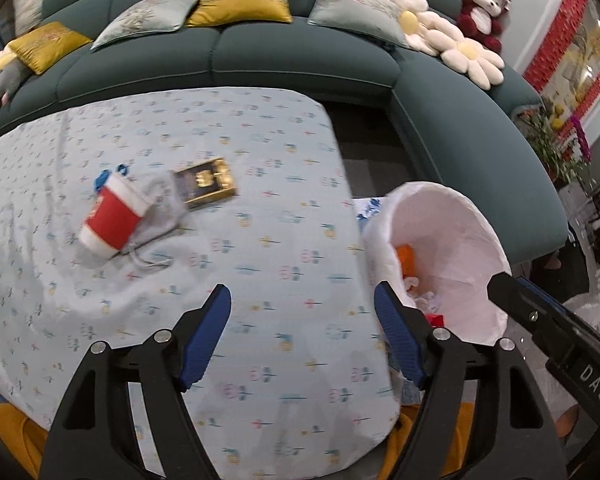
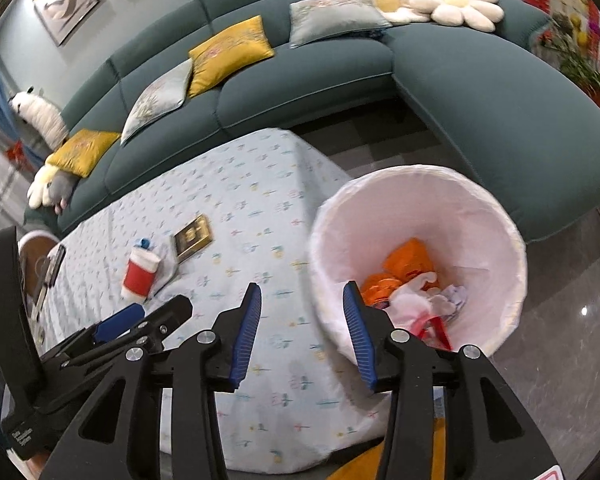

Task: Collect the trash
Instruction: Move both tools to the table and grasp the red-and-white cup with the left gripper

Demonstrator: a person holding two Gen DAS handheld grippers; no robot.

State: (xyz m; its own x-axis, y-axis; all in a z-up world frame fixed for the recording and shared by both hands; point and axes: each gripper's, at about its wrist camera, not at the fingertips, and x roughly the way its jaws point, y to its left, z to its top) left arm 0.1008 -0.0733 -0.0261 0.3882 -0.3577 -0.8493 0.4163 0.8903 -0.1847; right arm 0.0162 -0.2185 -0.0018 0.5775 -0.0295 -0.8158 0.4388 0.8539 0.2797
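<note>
A red and white paper cup (image 1: 112, 216) lies on its side on the table (image 1: 284, 208), on a crumpled grey wrapper (image 1: 164, 208), with a blue scrap (image 1: 102, 178) behind it and a gold and black box (image 1: 205, 182) to its right. The cup (image 2: 140, 274) and box (image 2: 193, 237) also show in the right wrist view. A white-lined bin (image 2: 480, 216) stands by the table's right edge, holding orange, white and red trash (image 2: 410, 280). My left gripper (image 1: 302, 316) is open and empty above the near table. My right gripper (image 2: 302, 312) is open and empty between table and bin.
A teal sectional sofa (image 1: 260, 60) with yellow and grey cushions and plush toys wraps the far side. A dark phone-like object (image 2: 54, 266) lies at the table's left end. Grey tiled floor (image 2: 560, 340) lies right of the bin. Something yellow (image 1: 8, 432) sits under the table's near edge.
</note>
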